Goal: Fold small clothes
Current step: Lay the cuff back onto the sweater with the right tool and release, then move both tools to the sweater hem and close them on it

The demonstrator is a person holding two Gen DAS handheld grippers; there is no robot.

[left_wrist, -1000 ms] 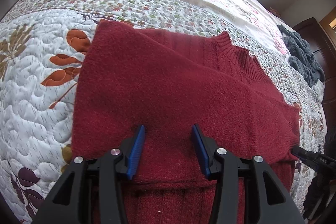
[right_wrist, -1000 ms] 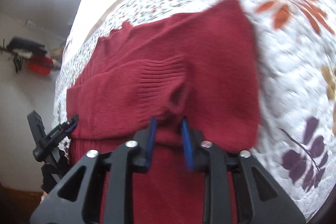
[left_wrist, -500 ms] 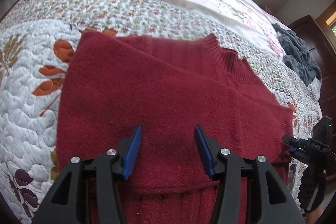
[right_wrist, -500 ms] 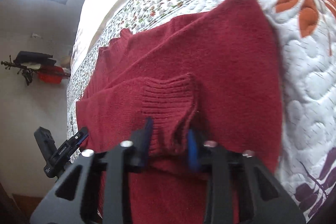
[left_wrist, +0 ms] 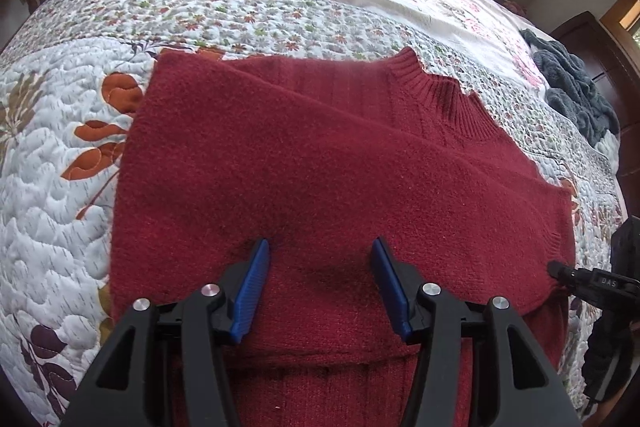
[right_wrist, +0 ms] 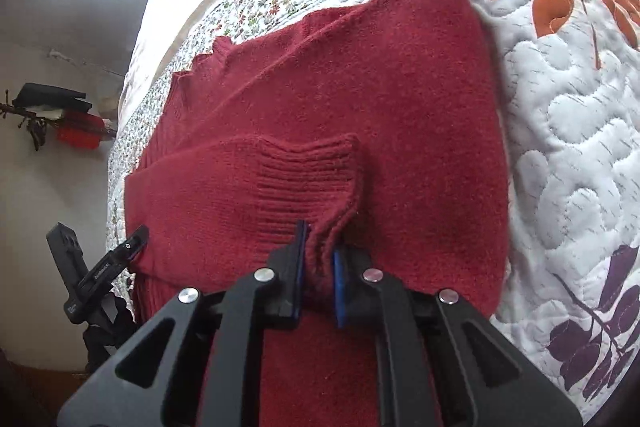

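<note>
Sweater [left_wrist: 328, 163]: red knit, flat on the quilted bed [left_wrist: 52, 155], collar toward 1 o'clock.
Left claw [left_wrist: 320, 287]: spread, hovering over the folded body.
Right claw [right_wrist: 320, 267]: pinching the ribbed cuff [right_wrist: 308, 183], now carried farther across the body.
Meaning: sleeve fold nearly laid; release likely next.

The left wrist view looks forward and down from close above the red sweater [left_wrist: 320, 163], which fills mid-frame on the quilted bed [left_wrist: 52, 195]. The right wrist view faces the same sweater [right_wrist: 400, 115] from the opposite side, equally near. Both share sweater and quilt.
</note>
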